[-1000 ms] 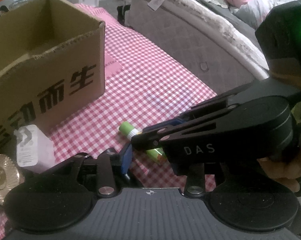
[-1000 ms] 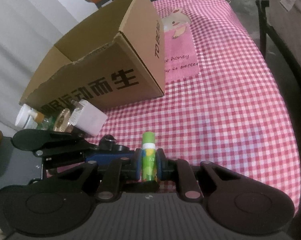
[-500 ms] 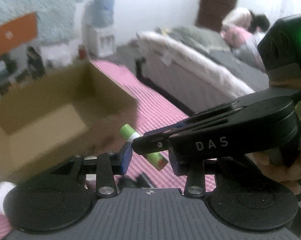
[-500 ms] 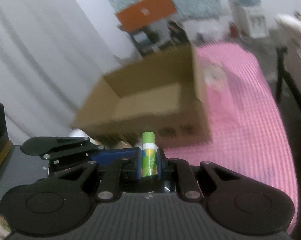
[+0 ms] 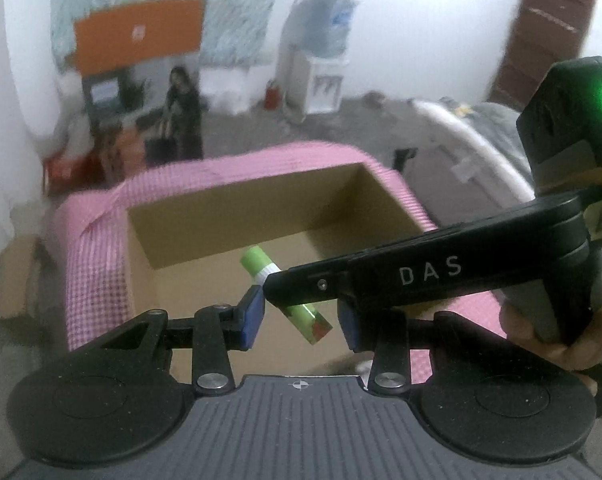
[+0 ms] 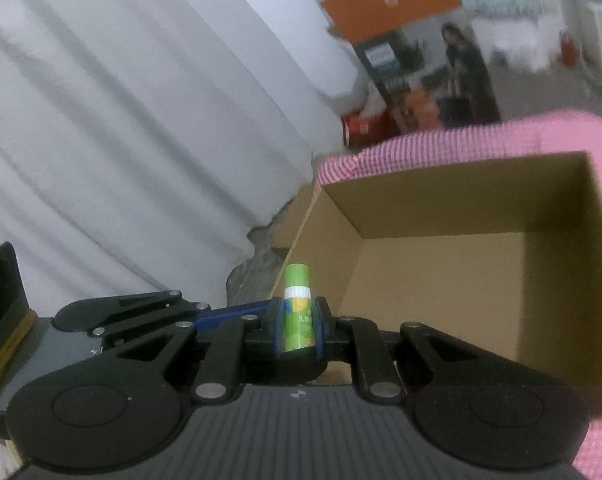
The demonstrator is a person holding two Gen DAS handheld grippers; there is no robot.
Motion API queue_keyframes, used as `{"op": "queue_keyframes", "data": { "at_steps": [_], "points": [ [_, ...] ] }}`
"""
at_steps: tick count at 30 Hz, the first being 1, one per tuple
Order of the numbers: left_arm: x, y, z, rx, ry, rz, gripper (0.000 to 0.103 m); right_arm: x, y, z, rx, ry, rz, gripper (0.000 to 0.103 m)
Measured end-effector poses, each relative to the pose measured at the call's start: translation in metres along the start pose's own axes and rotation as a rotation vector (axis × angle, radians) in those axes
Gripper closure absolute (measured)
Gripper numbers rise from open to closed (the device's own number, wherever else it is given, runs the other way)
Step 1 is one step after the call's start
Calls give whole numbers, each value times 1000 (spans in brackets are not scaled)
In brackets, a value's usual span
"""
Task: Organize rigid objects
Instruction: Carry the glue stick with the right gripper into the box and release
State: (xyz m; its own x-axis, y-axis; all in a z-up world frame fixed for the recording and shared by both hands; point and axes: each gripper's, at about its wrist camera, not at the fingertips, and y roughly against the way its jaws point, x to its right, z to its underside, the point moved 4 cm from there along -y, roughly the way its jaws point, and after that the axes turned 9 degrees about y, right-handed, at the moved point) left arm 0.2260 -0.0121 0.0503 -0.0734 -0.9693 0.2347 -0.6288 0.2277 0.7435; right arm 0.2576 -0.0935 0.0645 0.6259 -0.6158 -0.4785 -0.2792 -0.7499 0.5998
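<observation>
My right gripper (image 6: 297, 328) is shut on a green glue stick (image 6: 297, 314) with a white band, cap pointing forward. It holds the stick in the air above the near left side of an open cardboard box (image 6: 441, 276). In the left wrist view the right gripper's black fingers (image 5: 381, 280) cross in front, with the glue stick (image 5: 261, 264) tilted over the box's bare floor (image 5: 205, 284). My left gripper (image 5: 301, 316) is open and holds nothing; it hovers above the box's near edge.
The box stands on a table with a pink checked cloth (image 5: 97, 264). A white curtain (image 6: 121, 140) hangs on the left. Beyond the table are an orange board (image 5: 137, 32), a water dispenser (image 5: 317, 76) and a bed (image 5: 481, 136).
Both grippers rose from table level to above the box, so its inside now shows. The right gripper lifted the glue stick off the cloth and carried it over the box.
</observation>
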Motion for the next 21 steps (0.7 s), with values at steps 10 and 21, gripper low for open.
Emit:
{"op": "queue_keyframes", "data": {
  "at_steps": [10, 21],
  "points": [
    [-64, -62, -14, -128, 20, -129, 62, 54, -107, -25, -194, -160, 32, 87],
    [-77, -72, -17, -133, 11, -165, 51, 79, -158, -17, -272, -272, 30, 84]
  ]
}}
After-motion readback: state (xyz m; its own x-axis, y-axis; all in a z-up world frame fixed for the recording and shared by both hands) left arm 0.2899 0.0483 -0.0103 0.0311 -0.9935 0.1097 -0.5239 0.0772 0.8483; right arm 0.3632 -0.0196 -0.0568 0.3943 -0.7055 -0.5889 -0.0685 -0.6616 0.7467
